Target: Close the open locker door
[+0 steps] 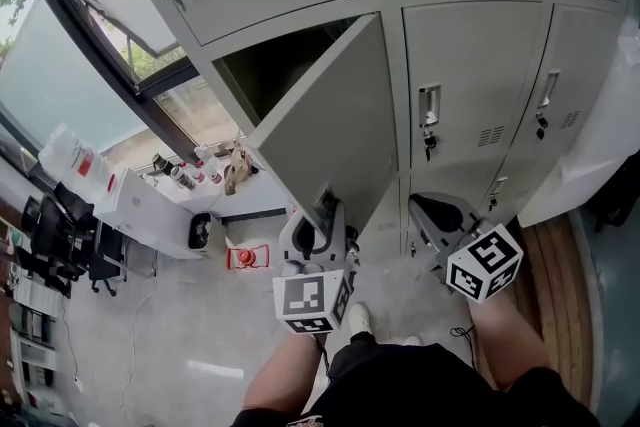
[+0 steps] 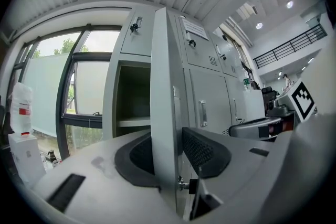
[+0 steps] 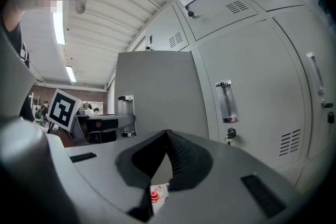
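Observation:
The open locker door [image 1: 330, 120] is a plain grey panel swung far out from its dark compartment [image 1: 275, 65]. My left gripper [image 1: 322, 218] sits at the door's lower free edge. In the left gripper view the door edge [image 2: 164, 113] stands upright between the two jaws of the left gripper [image 2: 170, 149]; the right pad [image 2: 202, 152] lies close beside it with a slim gap lower down, so the jaws look open around it. My right gripper [image 1: 438, 213] hangs low before the closed lockers, its jaw tips meeting [image 3: 167, 136] with nothing between them.
Closed grey lockers [image 1: 470, 85] with handles fill the wall to the right. At the left are a tall window [image 1: 110, 35], a white box [image 1: 150, 210], small bottles [image 1: 185, 177] and office chairs [image 1: 60, 235]. A red object [image 1: 247, 258] lies on the floor. The person's legs are below.

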`<action>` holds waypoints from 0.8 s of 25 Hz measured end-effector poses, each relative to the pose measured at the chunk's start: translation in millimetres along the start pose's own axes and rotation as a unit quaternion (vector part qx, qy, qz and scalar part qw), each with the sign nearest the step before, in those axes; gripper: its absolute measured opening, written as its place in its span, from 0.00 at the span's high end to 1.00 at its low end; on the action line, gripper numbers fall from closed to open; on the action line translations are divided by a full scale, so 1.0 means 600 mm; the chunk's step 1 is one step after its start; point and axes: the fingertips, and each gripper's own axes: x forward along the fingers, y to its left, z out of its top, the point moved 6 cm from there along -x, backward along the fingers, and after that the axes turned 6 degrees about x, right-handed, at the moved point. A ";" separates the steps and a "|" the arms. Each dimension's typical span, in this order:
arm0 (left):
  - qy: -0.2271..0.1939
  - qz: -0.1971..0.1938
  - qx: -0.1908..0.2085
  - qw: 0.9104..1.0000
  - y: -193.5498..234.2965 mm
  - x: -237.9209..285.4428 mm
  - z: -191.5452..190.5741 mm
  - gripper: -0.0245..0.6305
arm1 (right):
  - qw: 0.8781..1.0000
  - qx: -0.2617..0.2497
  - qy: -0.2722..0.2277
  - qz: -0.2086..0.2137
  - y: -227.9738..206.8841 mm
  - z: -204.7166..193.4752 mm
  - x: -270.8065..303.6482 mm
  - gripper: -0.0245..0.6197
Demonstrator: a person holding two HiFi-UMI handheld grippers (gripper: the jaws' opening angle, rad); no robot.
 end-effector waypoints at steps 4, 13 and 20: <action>-0.001 0.000 -0.002 1.000 0.027 0.013 -0.003 0.73 | 1.000 -0.001 0.002 0.002 0.006 0.004 0.030 0.88; -0.003 0.011 -0.002 1.000 0.076 0.035 -0.011 0.67 | 1.000 -0.008 0.007 0.024 0.021 0.011 0.105 0.88; -0.002 0.055 0.019 0.998 0.116 0.054 -0.019 0.62 | 0.999 -0.011 0.015 0.036 0.030 0.010 0.143 0.88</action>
